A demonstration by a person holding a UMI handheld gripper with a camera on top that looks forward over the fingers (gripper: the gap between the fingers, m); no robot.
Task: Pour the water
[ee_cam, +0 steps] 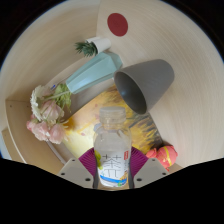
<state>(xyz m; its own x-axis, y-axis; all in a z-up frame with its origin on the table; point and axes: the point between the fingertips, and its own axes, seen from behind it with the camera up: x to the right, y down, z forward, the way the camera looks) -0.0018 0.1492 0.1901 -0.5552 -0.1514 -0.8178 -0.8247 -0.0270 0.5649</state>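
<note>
My gripper (111, 168) is shut on a clear plastic water bottle (111, 148) with a white cap and a white label printed in blue and green. Both magenta pads (84, 160) press on the bottle's sides. The bottle stands upright between my fingers. Just beyond it a grey cup (146, 83) lies tilted over a yellow cloth (100, 105) on the round white table (180, 40).
A light blue vase (85, 72) lies on its side beyond the bottle, to the left of the cup. Pink and white flowers (45, 115) lie left of the bottle. A red-yellow fruit (164, 154) sits right of my fingers. A red disc (118, 24) lies far back.
</note>
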